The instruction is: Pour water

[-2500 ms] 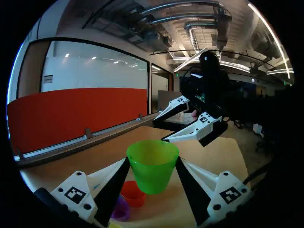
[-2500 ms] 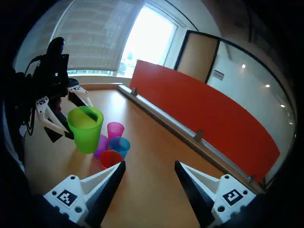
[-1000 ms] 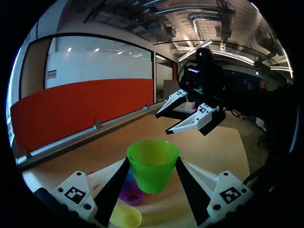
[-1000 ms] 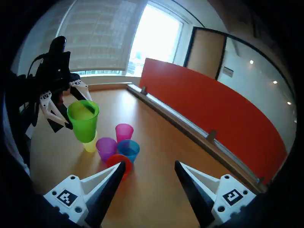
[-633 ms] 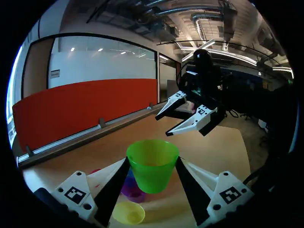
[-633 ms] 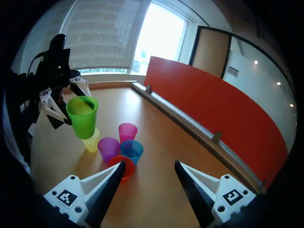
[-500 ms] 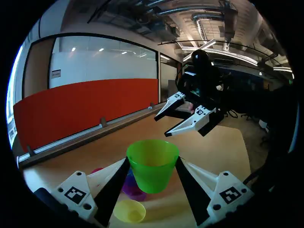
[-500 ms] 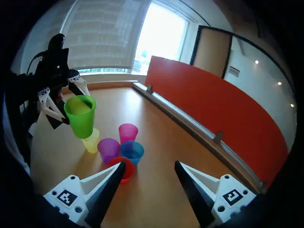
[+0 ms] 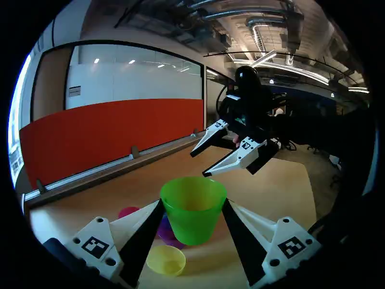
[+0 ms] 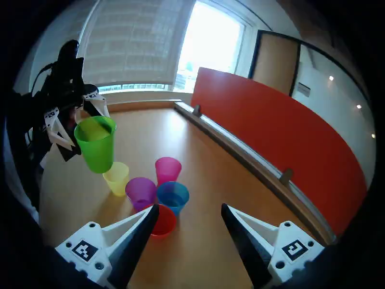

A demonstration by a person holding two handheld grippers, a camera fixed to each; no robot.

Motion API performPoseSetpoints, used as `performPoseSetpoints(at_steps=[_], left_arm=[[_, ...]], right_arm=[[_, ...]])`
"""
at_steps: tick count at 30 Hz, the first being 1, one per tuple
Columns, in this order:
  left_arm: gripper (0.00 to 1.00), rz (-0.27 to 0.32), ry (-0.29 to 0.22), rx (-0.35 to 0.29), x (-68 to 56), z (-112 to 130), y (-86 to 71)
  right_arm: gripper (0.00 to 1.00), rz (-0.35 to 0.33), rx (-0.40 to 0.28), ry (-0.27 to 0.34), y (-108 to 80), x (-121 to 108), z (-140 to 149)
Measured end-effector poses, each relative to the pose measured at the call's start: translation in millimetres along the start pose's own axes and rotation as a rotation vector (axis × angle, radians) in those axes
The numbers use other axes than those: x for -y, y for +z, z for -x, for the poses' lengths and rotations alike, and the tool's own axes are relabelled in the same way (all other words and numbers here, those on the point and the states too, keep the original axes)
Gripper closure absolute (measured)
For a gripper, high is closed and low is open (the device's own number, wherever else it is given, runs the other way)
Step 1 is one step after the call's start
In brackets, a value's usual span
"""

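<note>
A green cup [image 9: 193, 210] stands upright between the fingers of my left gripper [image 9: 192, 214], which is shut on it above the table. In the right gripper view the same green cup [image 10: 96, 144] hangs in the left gripper [image 10: 90, 136] just above and left of a yellow cup [image 10: 117, 177]. Beside the yellow cup stand a purple cup [image 10: 140, 191], a pink cup [image 10: 168, 170], a blue cup [image 10: 173, 196] and a red cup [image 10: 162, 221]. My right gripper [image 10: 189, 208] is open, with nothing between its fingers, over the red cup. It also hovers open as the right gripper [image 9: 198, 164] beyond the green cup.
The wooden table [image 10: 216, 159] runs along a red partition [image 10: 288, 139] with a rail at its foot. A bright window [image 10: 211, 48] lies at the far end. Below the green cup sit the yellow cup [image 9: 166, 260], the purple cup [image 9: 165, 232] and the pink cup [image 9: 127, 212].
The left gripper has carried the green cup leftward in the right gripper view, off the yellow cup's top. The cluster of small cups now lies closer to the right gripper, which stays open.
</note>
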State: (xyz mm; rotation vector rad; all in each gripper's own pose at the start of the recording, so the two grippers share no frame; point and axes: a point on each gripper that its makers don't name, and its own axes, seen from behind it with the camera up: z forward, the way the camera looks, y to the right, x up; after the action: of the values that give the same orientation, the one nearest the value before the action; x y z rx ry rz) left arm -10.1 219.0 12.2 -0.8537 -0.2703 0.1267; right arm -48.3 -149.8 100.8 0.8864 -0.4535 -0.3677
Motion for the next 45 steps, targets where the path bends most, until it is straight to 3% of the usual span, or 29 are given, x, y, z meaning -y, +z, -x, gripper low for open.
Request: performPoseSetpoints(at_steps=[6, 21, 45], left_arm=[[0.15, -0.012, -0.009, 0.011, 3.7, 8.9, -4.8], [0.15, -0.099, -0.044, -0.001, 32.1, 15.9, -23.6], [0.15, -0.134, -0.064, -0.029, 48.4, 22.7, -39.8]], right_arm=[[0.0, -0.02, 0.012, -0.004, 11.0, 2.5, 2.3], [0.0, -0.085, 0.048, -0.008, 46.7, 15.6, 8.9], [0.0, -0.13, 0.12, 0.002, 100.2, 20.7, 30.5]])
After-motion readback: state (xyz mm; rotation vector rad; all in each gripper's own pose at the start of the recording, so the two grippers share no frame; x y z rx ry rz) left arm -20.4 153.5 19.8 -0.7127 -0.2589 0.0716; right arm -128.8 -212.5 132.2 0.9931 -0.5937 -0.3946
